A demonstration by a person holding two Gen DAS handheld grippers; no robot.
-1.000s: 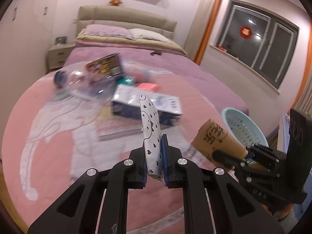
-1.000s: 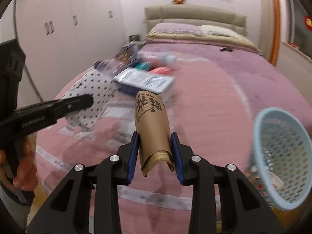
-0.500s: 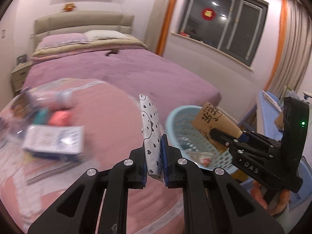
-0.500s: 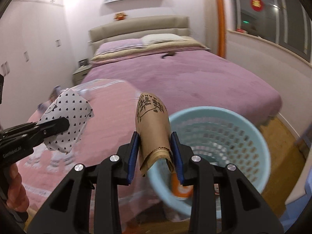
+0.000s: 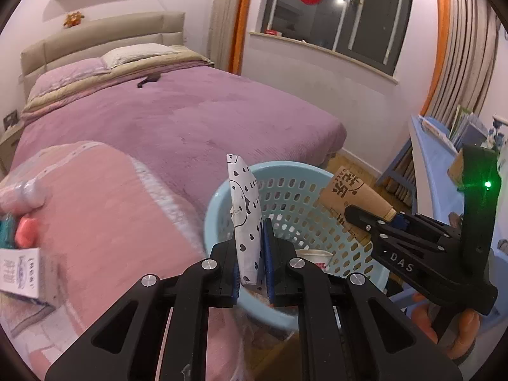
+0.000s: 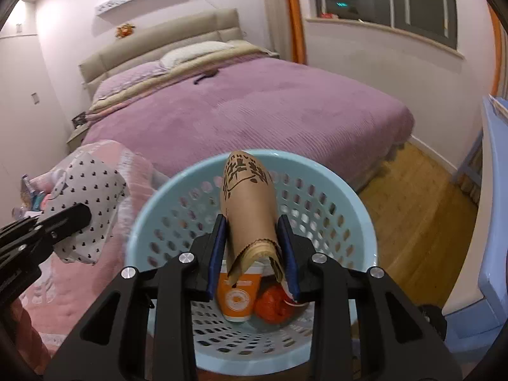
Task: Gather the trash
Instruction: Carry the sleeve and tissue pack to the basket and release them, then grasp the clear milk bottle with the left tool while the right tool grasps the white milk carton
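My left gripper (image 5: 250, 254) is shut on a white paper bag with black hearts (image 5: 244, 216), held upright at the near rim of the light blue perforated trash basket (image 5: 285, 197). My right gripper (image 6: 252, 247) is shut on a squashed brown paper cup with black characters (image 6: 249, 203), held over the basket (image 6: 355, 222). In the basket lie an orange cup (image 6: 238, 298) and a red crumpled piece (image 6: 273, 304). The bag and left gripper also show in the right wrist view (image 6: 85, 209); the cup shows in the left wrist view (image 5: 352, 193).
A bed with a purple cover (image 5: 177, 117) and a pink blanket (image 5: 104, 209) lies ahead. More items (image 5: 19, 231) lie on the blanket at the far left. A blue desk (image 5: 438, 165) stands at the right, with wooden floor (image 6: 419, 216) beside the basket.
Both grippers have swung right, away from the items on the blanket, and now hold the bag and the cup at and over the basket. Both stayed shut.
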